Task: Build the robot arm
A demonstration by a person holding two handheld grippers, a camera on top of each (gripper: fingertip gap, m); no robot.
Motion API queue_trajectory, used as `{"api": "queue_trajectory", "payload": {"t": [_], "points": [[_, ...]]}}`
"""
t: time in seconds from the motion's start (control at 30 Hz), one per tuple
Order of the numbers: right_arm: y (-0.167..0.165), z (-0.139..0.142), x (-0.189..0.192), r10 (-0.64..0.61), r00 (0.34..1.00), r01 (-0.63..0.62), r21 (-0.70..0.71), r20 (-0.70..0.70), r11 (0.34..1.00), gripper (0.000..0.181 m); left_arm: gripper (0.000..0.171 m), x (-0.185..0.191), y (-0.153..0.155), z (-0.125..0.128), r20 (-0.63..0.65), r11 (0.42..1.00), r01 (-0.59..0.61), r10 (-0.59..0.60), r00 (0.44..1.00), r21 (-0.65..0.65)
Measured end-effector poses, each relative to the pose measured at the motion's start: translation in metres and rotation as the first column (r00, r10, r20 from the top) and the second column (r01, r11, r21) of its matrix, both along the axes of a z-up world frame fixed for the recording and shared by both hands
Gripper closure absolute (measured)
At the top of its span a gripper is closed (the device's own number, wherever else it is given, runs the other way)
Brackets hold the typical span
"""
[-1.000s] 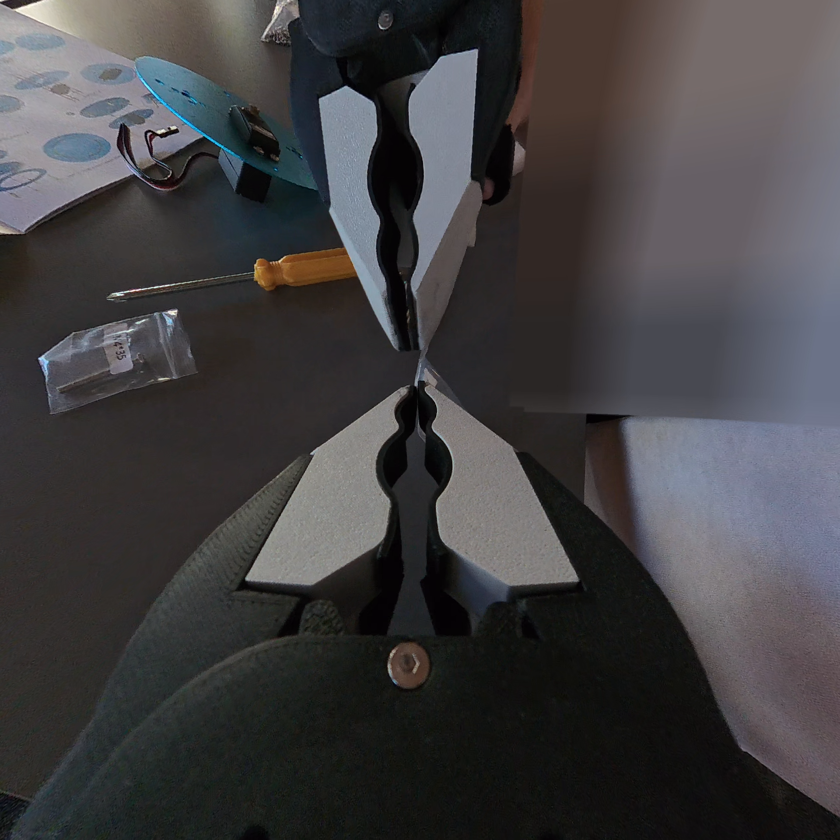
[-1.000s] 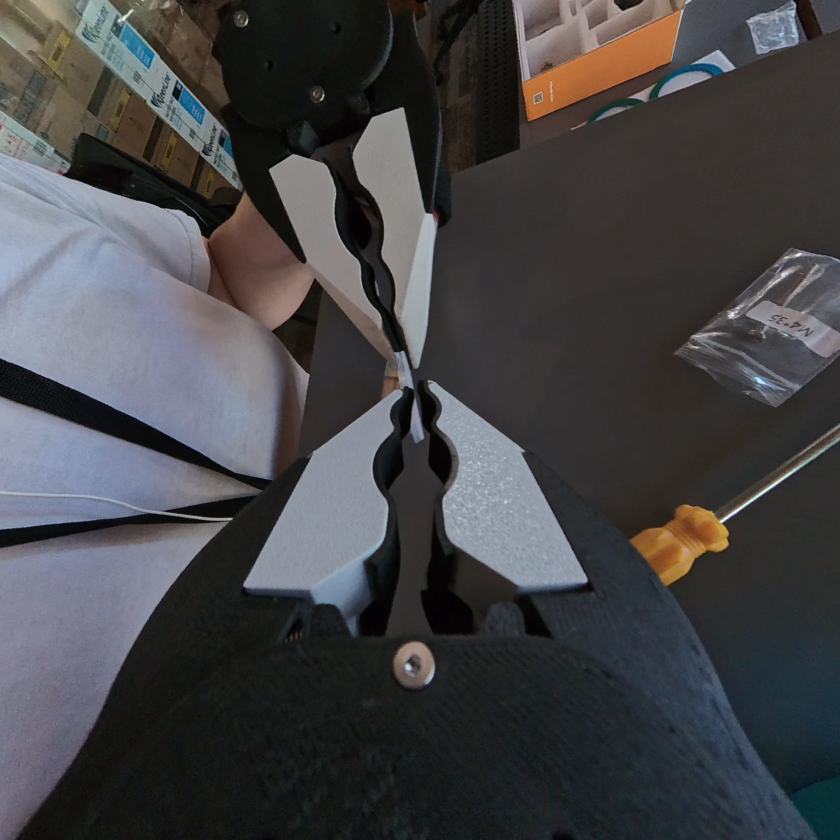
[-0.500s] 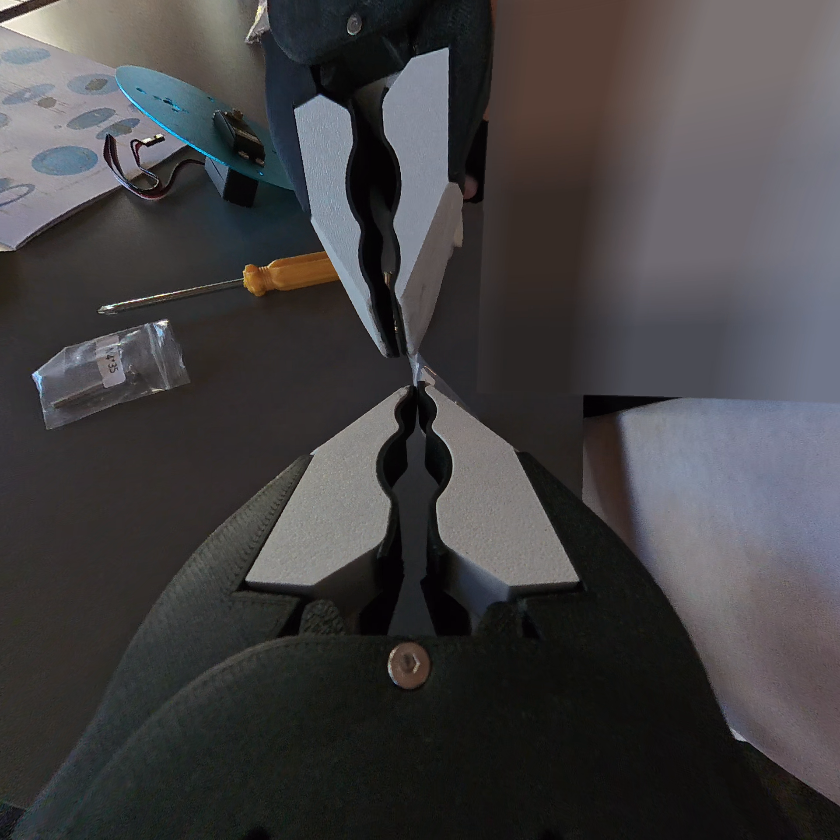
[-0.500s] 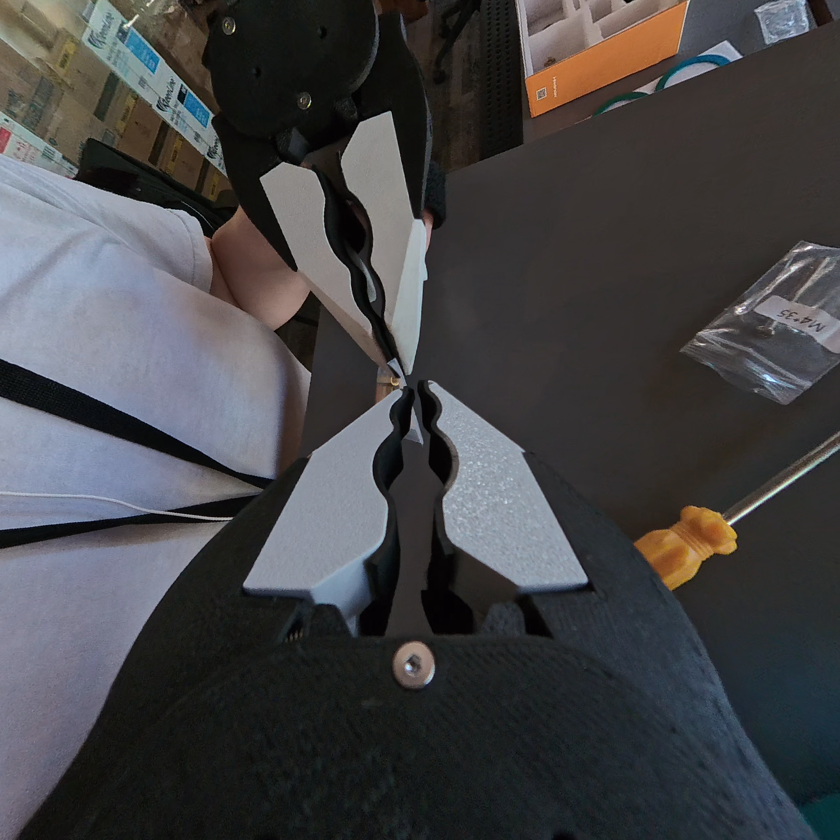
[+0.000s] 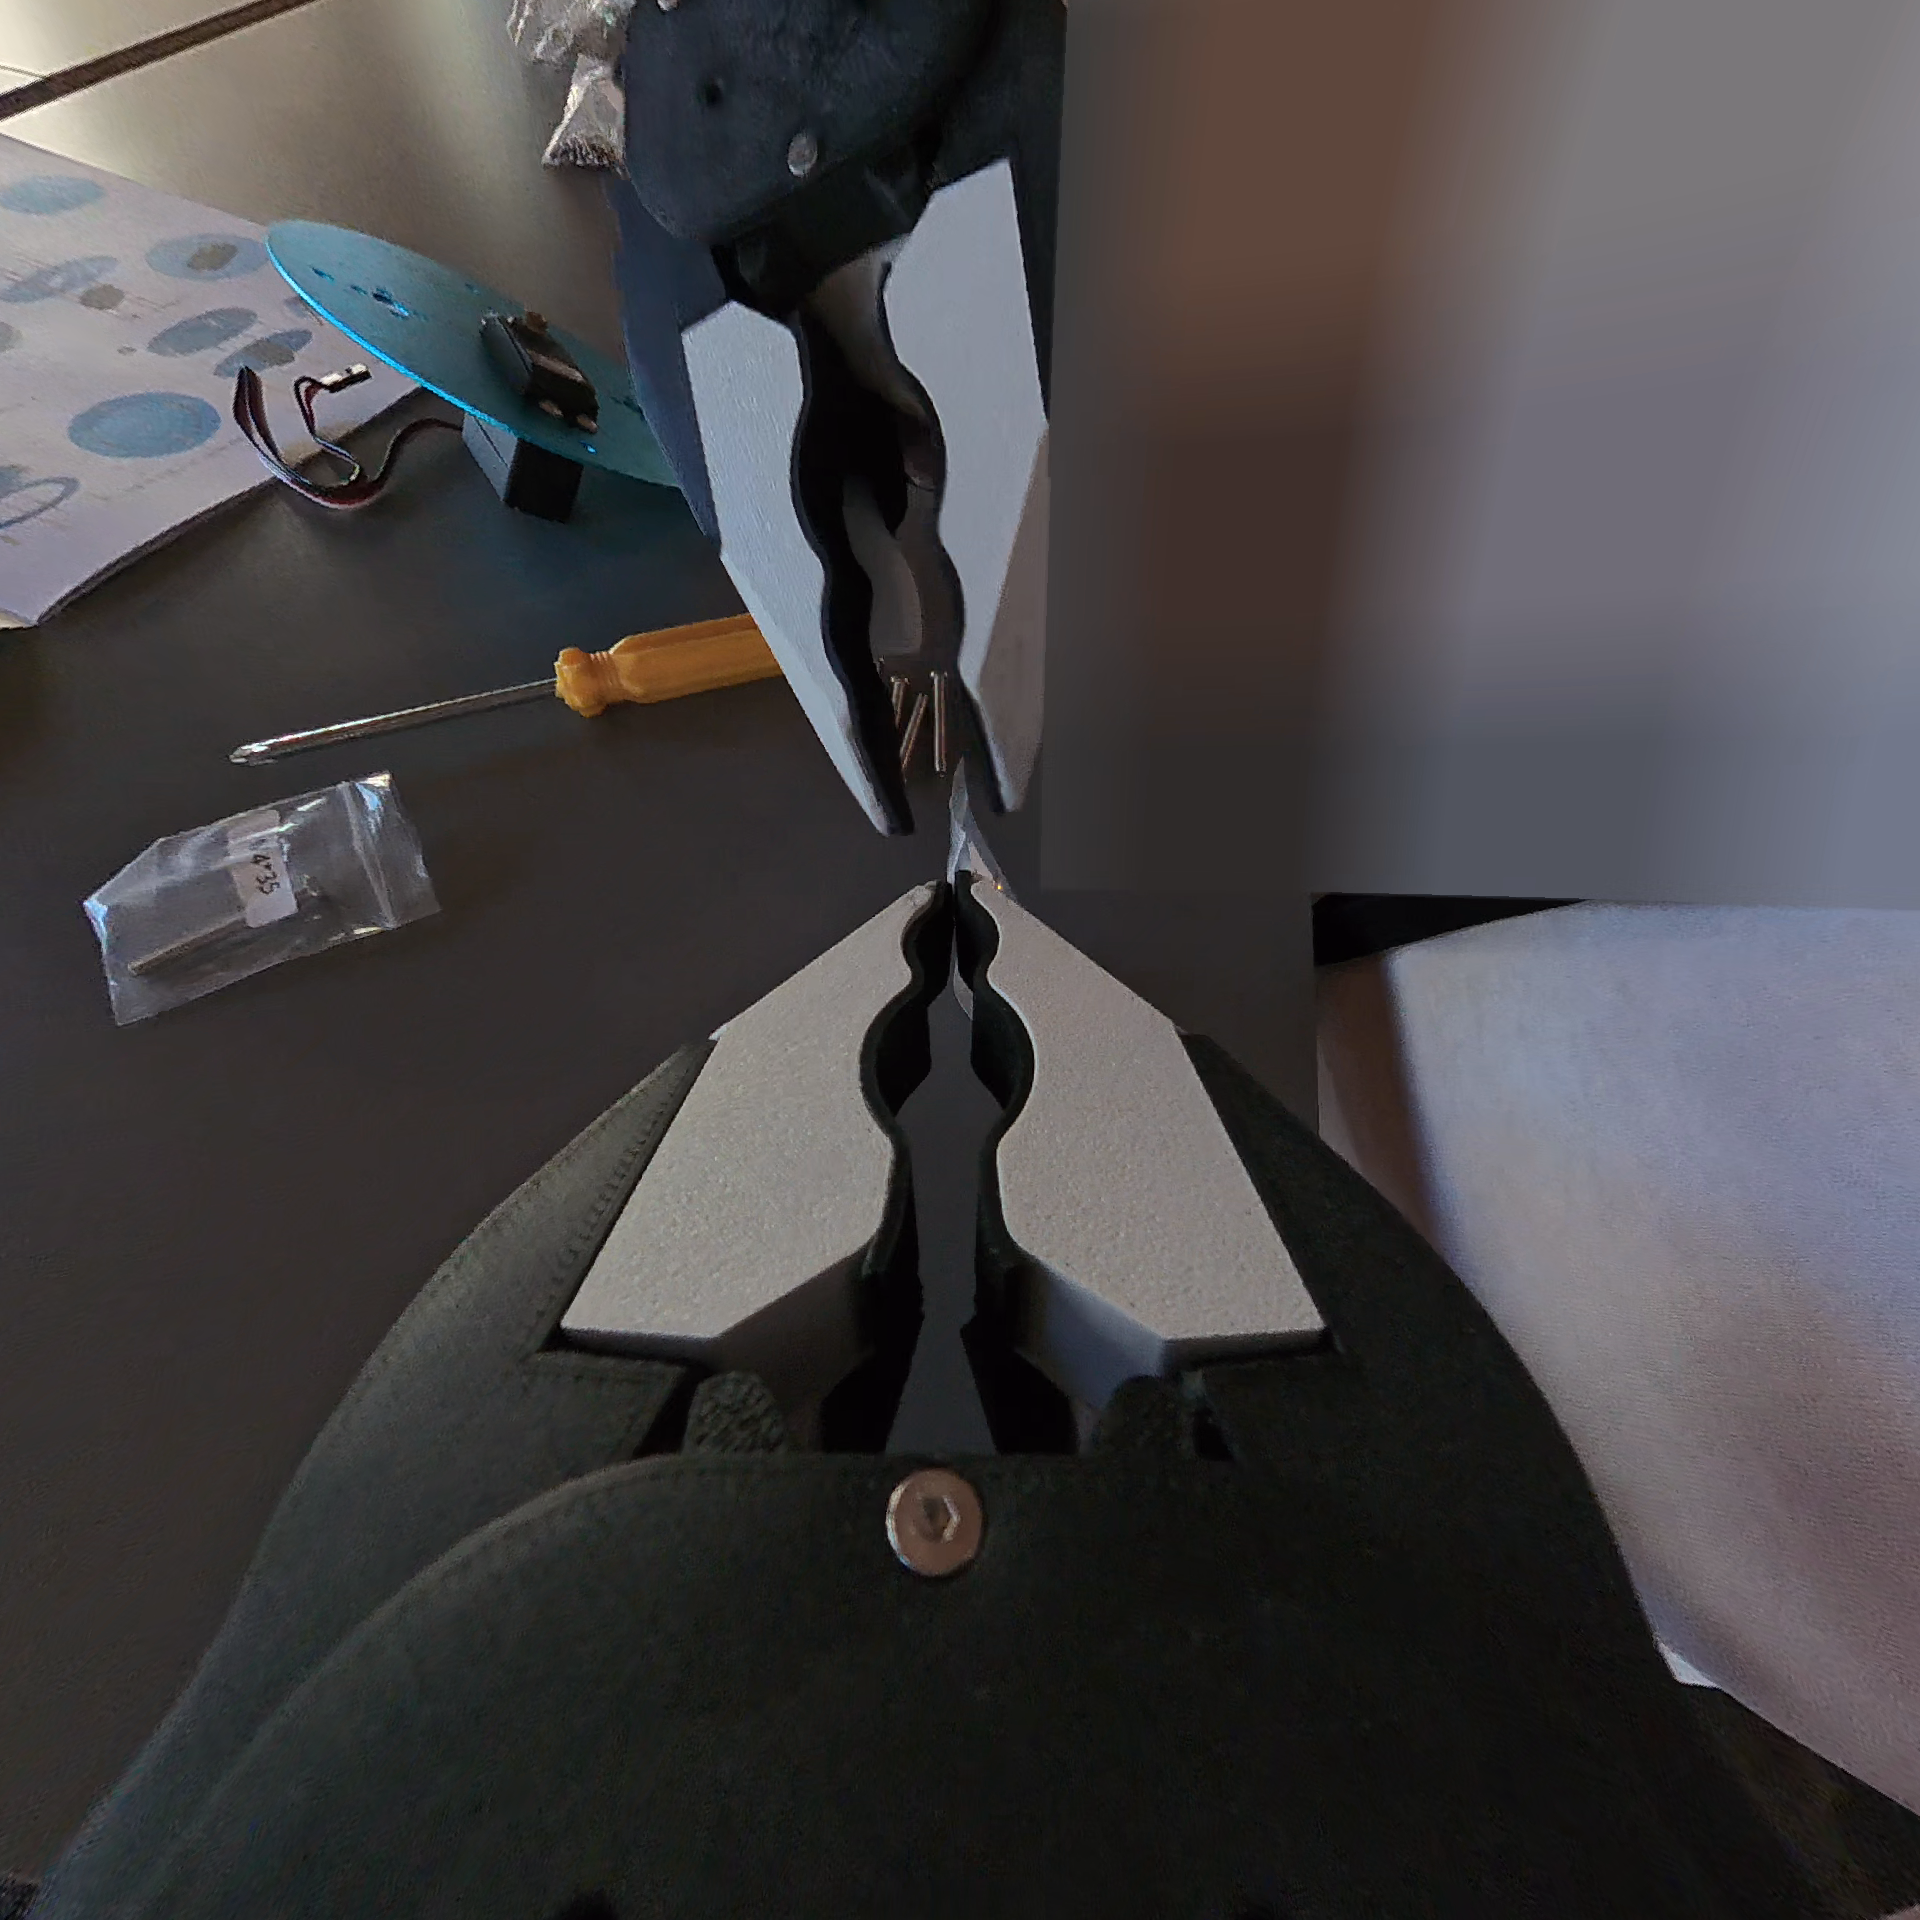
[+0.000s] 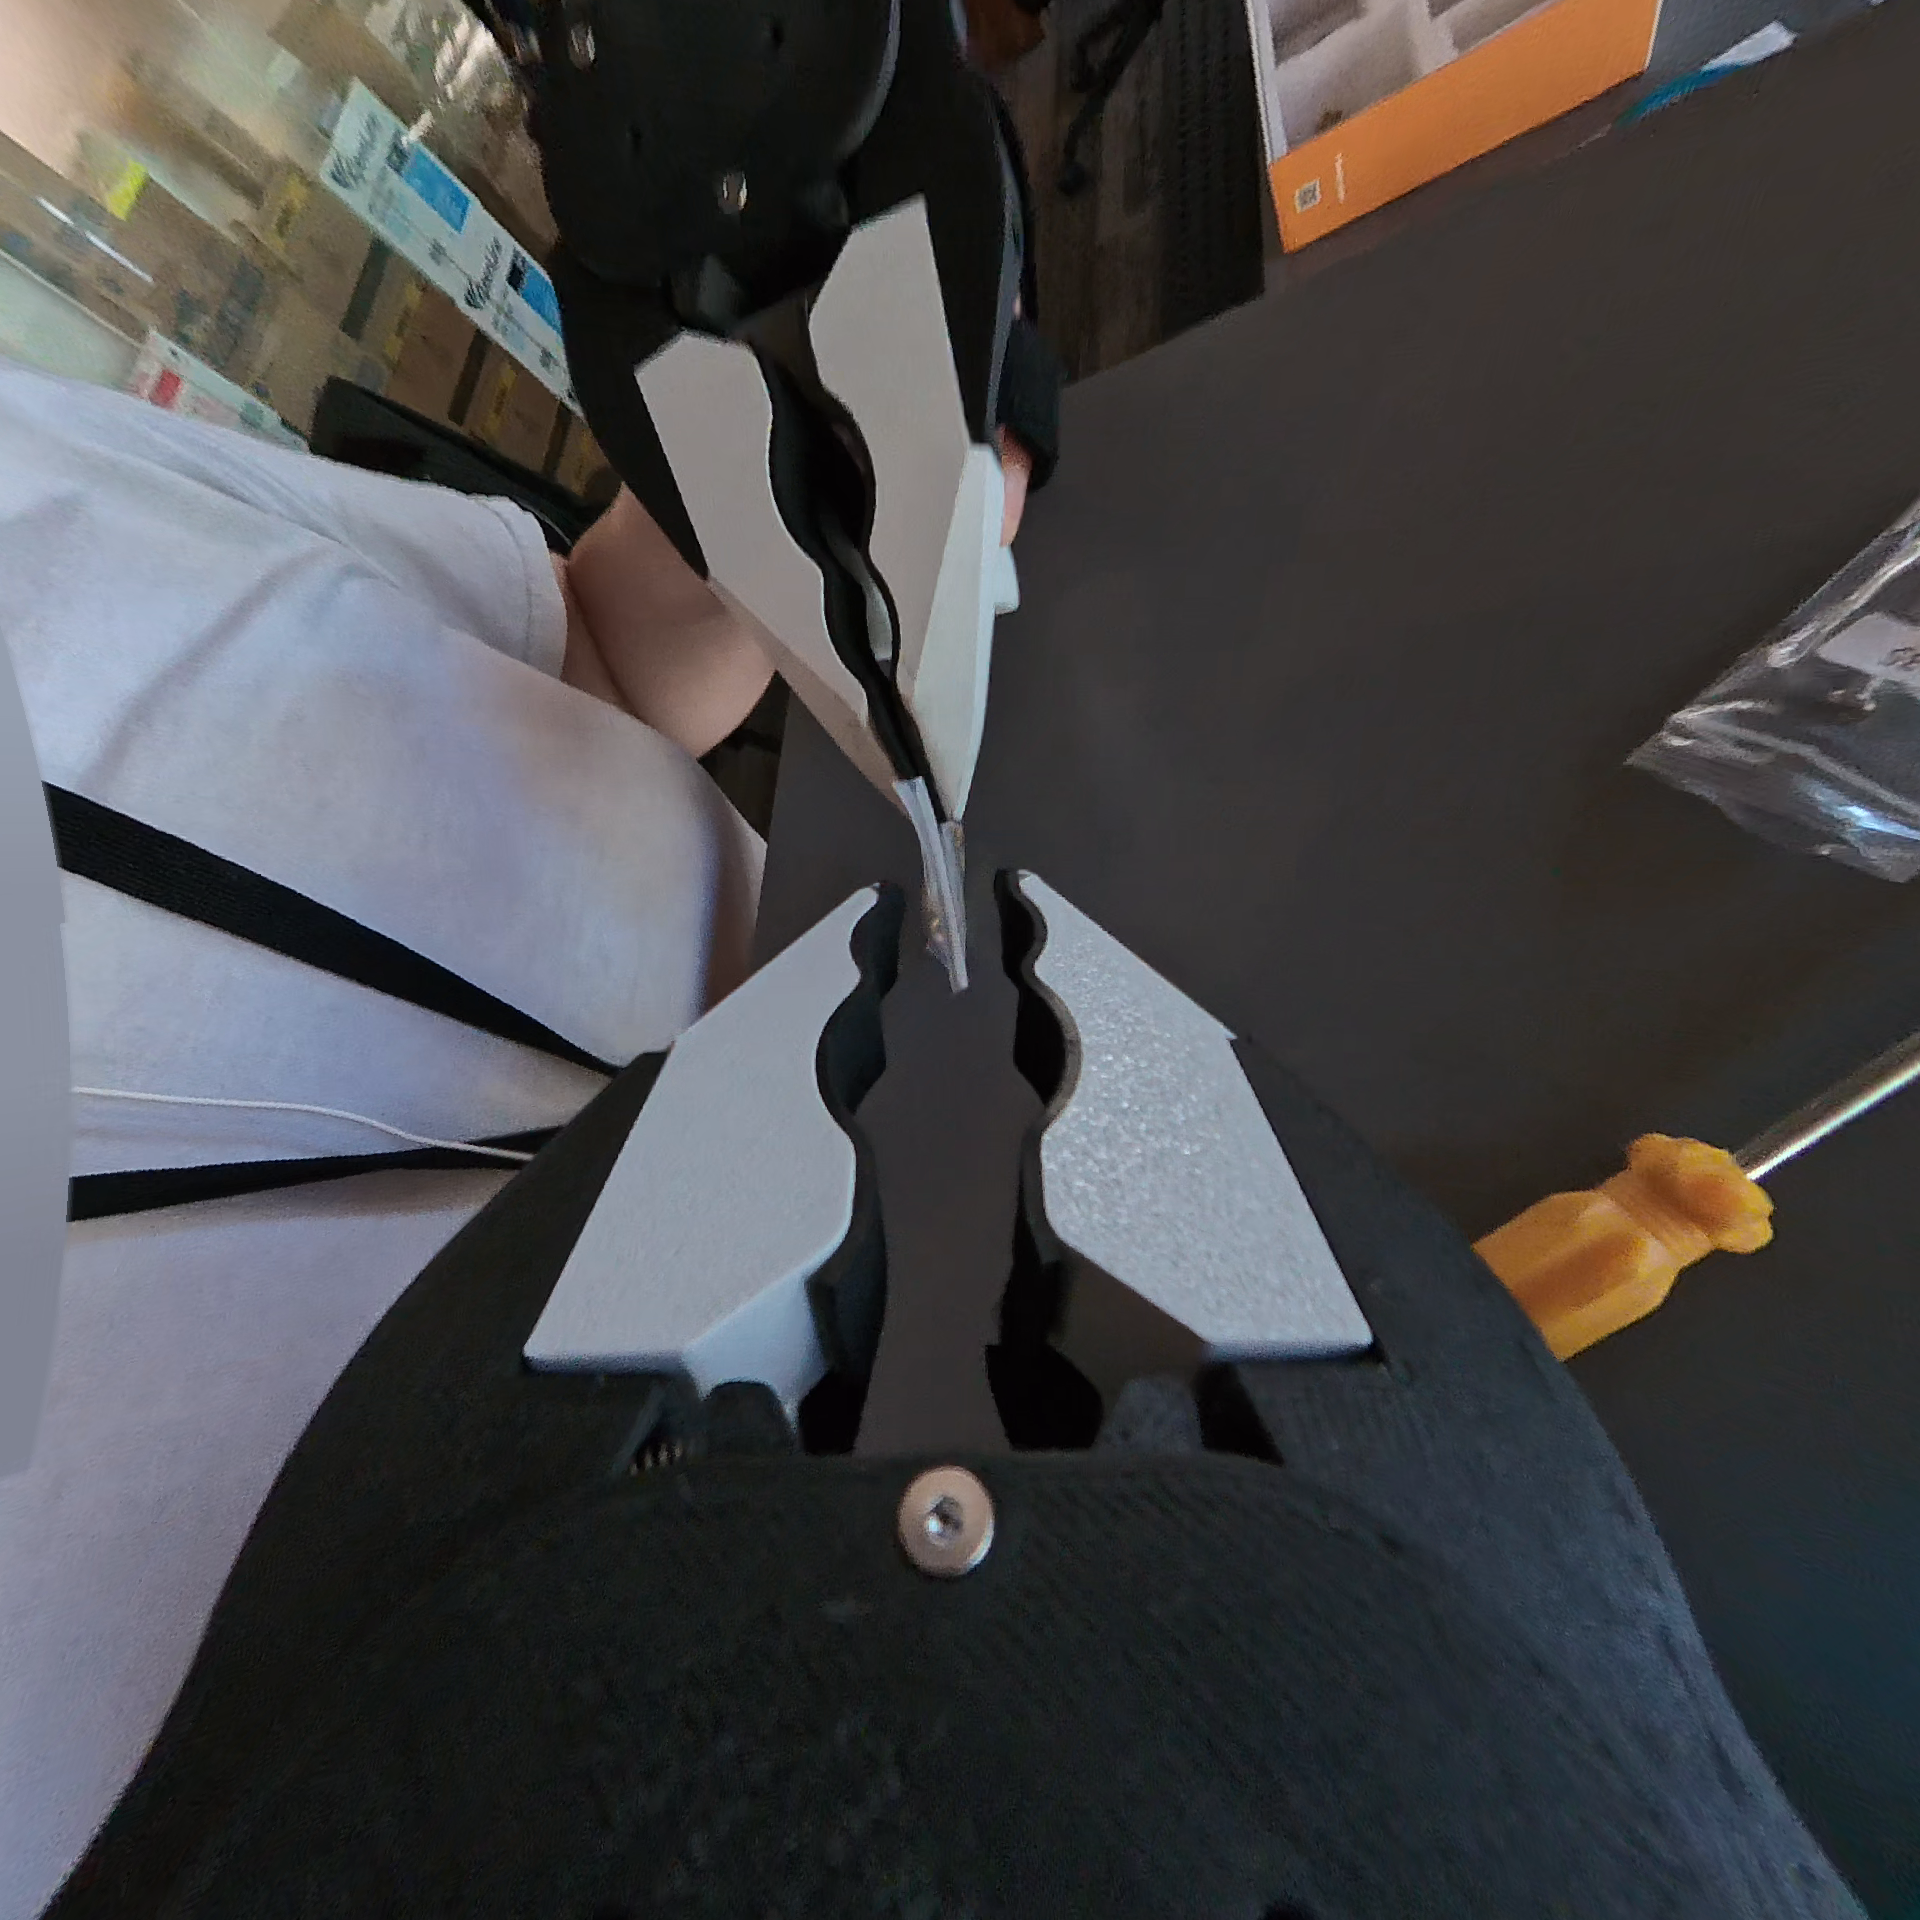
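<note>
In the left wrist view, my left gripper (image 5: 954, 896) is shut on a small clear plastic bag (image 5: 966, 831), pinched at its edge above the dark table (image 5: 520, 1091). My right gripper (image 5: 951, 812) faces it tip to tip, its jaws slightly apart around the bag's far end. A few thin metal pins (image 5: 920, 717) show in the gap between its fingers. In the right wrist view, my right gripper (image 6: 948, 894) is open, and the clear bag (image 6: 943, 914) hangs between its fingertips without touching them. The left gripper (image 6: 930, 800) holds the bag from above.
A yellow-handled screwdriver (image 5: 665, 660) lies behind the grippers, also in the right wrist view (image 6: 1621, 1247). A clear bag of bolts (image 5: 260, 894) lies left. A blue disc with a black servo (image 5: 457, 353) and a booklet (image 5: 104, 436) sit far left. A person in a white shirt (image 6: 312, 831) stands close. My left and right fingertips are right by each other. The right tips stand about 10 centimetres off the yellow-handled screwdriver (image 5: 665, 660). The right camera catches it too, in the right wrist view (image 6: 1545, 1258).
My right gripper has opened and let go of the clear bag. The left gripper still pinches it. Thin metal pins now show between the right gripper's fingers.
</note>
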State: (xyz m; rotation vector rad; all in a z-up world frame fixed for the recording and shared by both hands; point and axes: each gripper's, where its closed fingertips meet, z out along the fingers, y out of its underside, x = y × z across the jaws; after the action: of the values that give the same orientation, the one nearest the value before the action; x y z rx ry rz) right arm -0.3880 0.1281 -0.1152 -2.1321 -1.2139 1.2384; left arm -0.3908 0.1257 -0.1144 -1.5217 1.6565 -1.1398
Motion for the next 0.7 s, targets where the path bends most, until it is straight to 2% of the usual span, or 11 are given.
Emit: {"api": "queue_trajectory", "payload": {"t": [0.03, 0.1, 0.13, 0.23, 0.3, 0.4, 0.47, 0.6, 0.7], "points": [[-0.002, -0.004, 0.000, 0.012, 1.000, -0.012, 0.004, 0.026, 1.000, 0.161, 0.171, 0.001, 0.001, 0.000, 0.001, 1.000, -0.002, 0.002, 1.000, 0.001], [-0.001, -0.010, 0.001, 0.012, 0.998, -0.014, 0.042, 0.063, 0.999, 0.181, 0.171, 0.002, 0.006, 0.000, 0.005, 1.000, -0.021, 0.021, 1.000, -0.009], [0.002, -0.009, 0.000, -0.016, 0.998, 0.013, 0.060, 0.059, 0.998, 0.181, 0.171, 0.002, 0.012, 0.001, 0.007, 0.998, -0.052, 0.053, 0.999, -0.025], [0.016, -0.002, -0.001, -0.130, 0.991, 0.127, 0.125, 0.019, 0.984, 0.181, 0.161, -0.006, 0.038, 0.012, 0.025, 0.961, -0.242, 0.247, 0.969, -0.138], [0.026, -0.001, 0.003, -0.201, 0.979, 0.189, 0.214, 0.037, 0.958, 0.181, 0.171, -0.019, 0.046, 0.020, 0.006, 0.900, -0.353, 0.367, 0.930, -0.256], [0.039, 0.001, 0.004, -0.273, 0.960, 0.237, 0.341, 0.061, 0.910, 0.181, 0.171, -0.021, 0.024, 0.036, 0.037, 0.832, -0.307, 0.364, 0.931, -0.463], [0.037, 0.002, -0.004, -0.272, 0.961, 0.238, 0.354, 0.050, 0.904, 0.181, 0.171, -0.011, 0.023, 0.036, 0.054, 0.763, -0.311, 0.410, 0.910, -0.566], [0.042, 0.002, -0.007, -0.297, 0.952, 0.235, 0.454, 0.069, 0.859, 0.181, 0.146, -0.001, 0.031, 0.016, -0.002, 0.681, -0.362, 0.468, 0.884, -0.637], [0.041, 0.001, -0.011, -0.294, 0.953, 0.231, 0.467, 0.066, 0.853, 0.181, 0.147, -0.001, 0.040, 0.016, 0.026, 0.640, -0.366, 0.517, 0.856, -0.676]]}}
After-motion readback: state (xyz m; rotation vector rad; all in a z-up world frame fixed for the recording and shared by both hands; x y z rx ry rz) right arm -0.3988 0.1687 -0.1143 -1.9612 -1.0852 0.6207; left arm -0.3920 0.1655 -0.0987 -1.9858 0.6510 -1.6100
